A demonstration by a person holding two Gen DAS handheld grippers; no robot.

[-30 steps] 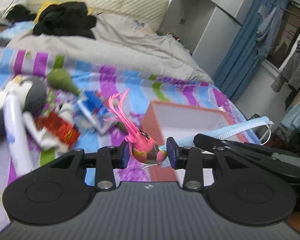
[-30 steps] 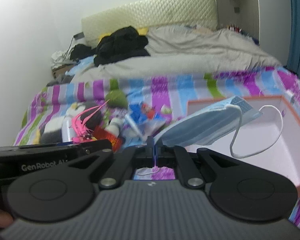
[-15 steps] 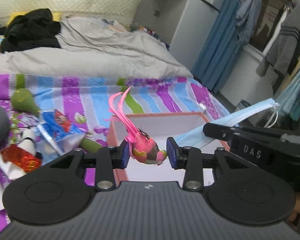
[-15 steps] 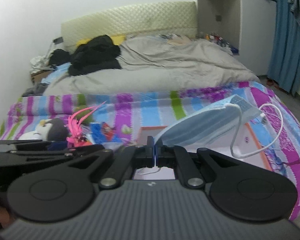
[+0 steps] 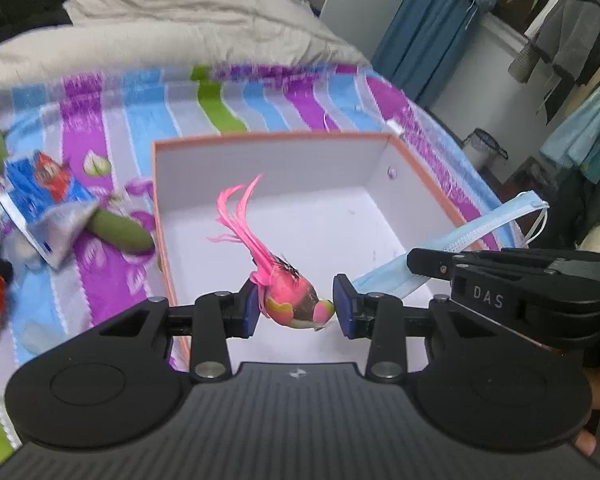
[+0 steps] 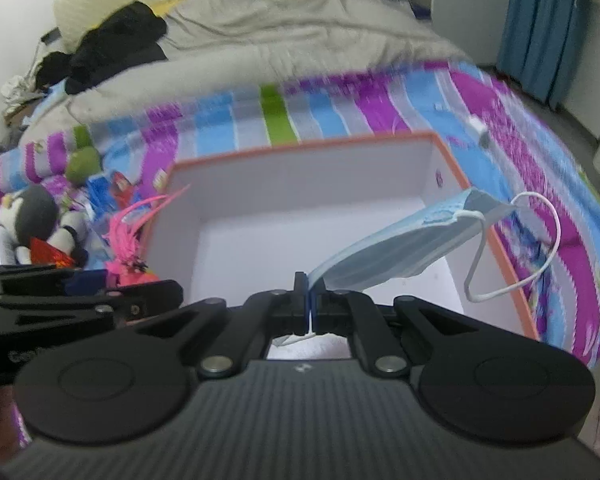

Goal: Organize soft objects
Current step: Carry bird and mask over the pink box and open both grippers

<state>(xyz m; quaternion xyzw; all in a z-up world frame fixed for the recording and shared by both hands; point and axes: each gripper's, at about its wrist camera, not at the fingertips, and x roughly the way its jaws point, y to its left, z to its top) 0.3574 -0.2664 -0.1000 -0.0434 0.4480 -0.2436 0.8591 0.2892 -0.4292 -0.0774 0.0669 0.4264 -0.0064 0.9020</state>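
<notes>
Left wrist view: the left gripper [image 5: 296,312], jaws partly open and clamped on the pink feathered bird [image 5: 290,300], now hangs over the white box [image 5: 284,138], which a second ago lay ahead. The right gripper [image 6: 309,304], pinched fully onto the blue face mask [image 6: 400,250], has arrived too, so both look ready to drop.
</notes>
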